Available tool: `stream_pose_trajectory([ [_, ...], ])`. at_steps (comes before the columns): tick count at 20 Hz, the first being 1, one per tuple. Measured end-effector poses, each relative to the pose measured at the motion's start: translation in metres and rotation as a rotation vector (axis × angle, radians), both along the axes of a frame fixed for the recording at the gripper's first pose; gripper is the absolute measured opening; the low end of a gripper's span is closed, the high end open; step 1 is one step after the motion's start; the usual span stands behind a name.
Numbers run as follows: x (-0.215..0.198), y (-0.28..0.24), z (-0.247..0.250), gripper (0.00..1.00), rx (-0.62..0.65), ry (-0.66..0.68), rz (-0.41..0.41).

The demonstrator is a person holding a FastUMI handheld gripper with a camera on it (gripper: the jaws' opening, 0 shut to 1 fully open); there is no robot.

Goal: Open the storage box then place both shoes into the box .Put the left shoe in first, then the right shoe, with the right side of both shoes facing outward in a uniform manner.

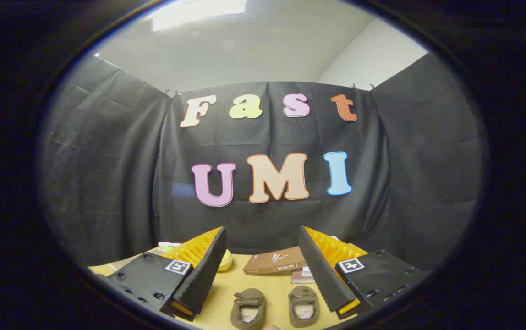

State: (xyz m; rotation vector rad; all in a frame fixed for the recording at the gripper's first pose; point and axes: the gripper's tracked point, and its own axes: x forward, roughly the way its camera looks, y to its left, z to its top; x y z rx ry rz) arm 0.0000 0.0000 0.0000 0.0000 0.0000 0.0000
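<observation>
Tool is held up above the worktop, fingers spread wide, nothing between them, nothing gripped. Both shoes sit side by side on the worktop, at 6 o'clock from the gap between the fingers: one shoe toward the left finger, the other shoe toward the right finger, a small gap between them, openings up, toes pointing away. Can't tell which is the left shoe from here. The storage box lies flat beyond the shoes, at about 12 o'clock from them, brown, lid looks closed, so I judge the opening step not yet done. Something pale-yellow sits at roughly 10 o'clock from the shoes, half hidden behind the left finger; a small flat item lies right by the box's near edge. Risks as I see them: the box is low and flat, so a finger pushing at the lid edge may just slide the whole box across the worktop instead of lifting the lid. The shoes look soft, so a pinch on the collar could fold it and let the shoe droop or twist, wrecking the facing requirement. Look-alike pair means wrong-order pick is easy. The shoes are close, so the spread fingers may nudge the neighbour.
</observation>
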Motion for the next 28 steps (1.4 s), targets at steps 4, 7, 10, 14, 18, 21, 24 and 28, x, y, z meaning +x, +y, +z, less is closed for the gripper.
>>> stream_pose_trajectory([
  [4, 0.001, 0.005, 0.0, 0.99, 0.01, 0.004, 0.004],
  [7, 0.004, 0.007, -0.003, 0.99, 0.01, 0.012, 0.009],
  [10, 0.005, 0.012, -0.008, 0.99, 0.005, 0.025, 0.021],
  [14, 0.006, 0.019, -0.015, 0.99, 0.003, 0.04, 0.027],
  [18, 0.009, 0.034, -0.031, 0.99, 0.05, 0.089, 0.064],
  [21, 0.01, 0.054, -0.049, 0.99, 0.122, 0.138, 0.128],
  [24, 0.013, 0.065, -0.069, 0.99, 0.163, 0.19, 0.158],
  [28, 0.013, 0.081, -0.094, 0.99, 0.218, 0.263, 0.206],
])
